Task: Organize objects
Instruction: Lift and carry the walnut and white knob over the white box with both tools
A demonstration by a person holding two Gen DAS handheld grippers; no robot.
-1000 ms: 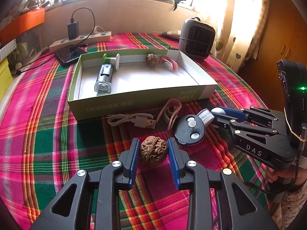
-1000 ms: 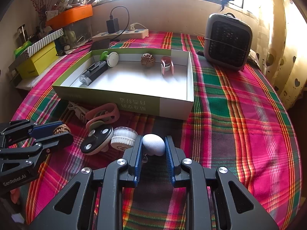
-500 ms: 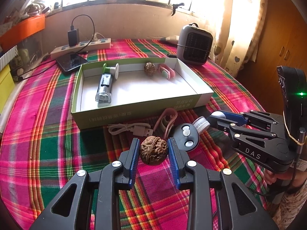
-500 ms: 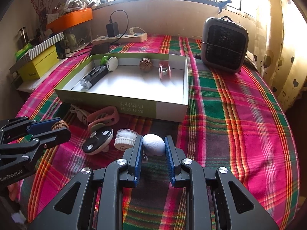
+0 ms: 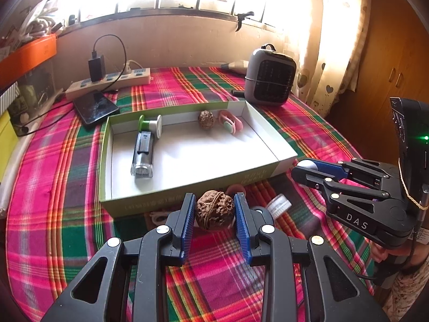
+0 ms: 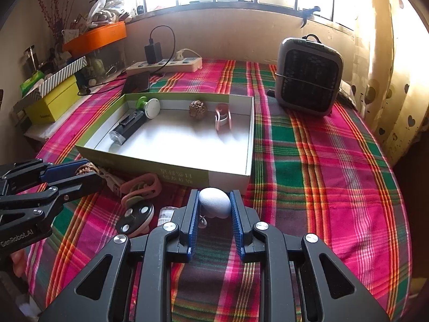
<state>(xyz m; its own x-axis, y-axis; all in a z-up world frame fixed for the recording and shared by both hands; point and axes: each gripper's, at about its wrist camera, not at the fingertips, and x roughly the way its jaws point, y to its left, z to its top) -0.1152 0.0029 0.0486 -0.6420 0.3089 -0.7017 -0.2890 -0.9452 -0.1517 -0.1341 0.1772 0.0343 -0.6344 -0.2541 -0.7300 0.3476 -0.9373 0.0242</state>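
Note:
My left gripper [image 5: 214,200] is shut on a brown walnut [image 5: 214,212] and holds it above the plaid cloth, just in front of the near wall of the green box [image 5: 150,204]. My right gripper [image 6: 214,196] is shut on a white egg-shaped object [image 6: 215,206] near the box's front right corner [image 6: 228,177]. Inside the box lie a black and clear torch [image 5: 143,153], a green and white spool [image 5: 151,124], a second walnut [image 5: 206,119] and a pink clip [image 5: 230,122]. Each gripper also shows in the other's view, the right gripper [image 5: 303,169] and the left gripper [image 6: 88,171].
On the cloth in front of the box lie a pink clip [image 6: 140,187], a black round disc [image 6: 135,216], a white cap [image 5: 280,205] and a USB cable [image 6: 112,181]. A grey heater [image 5: 270,80], a power strip [image 5: 107,83] and a phone [image 5: 95,106] stand behind the box.
My left gripper has risen off the cloth with the walnut and come closer to the box's near wall. The right gripper and its white object have hardly moved.

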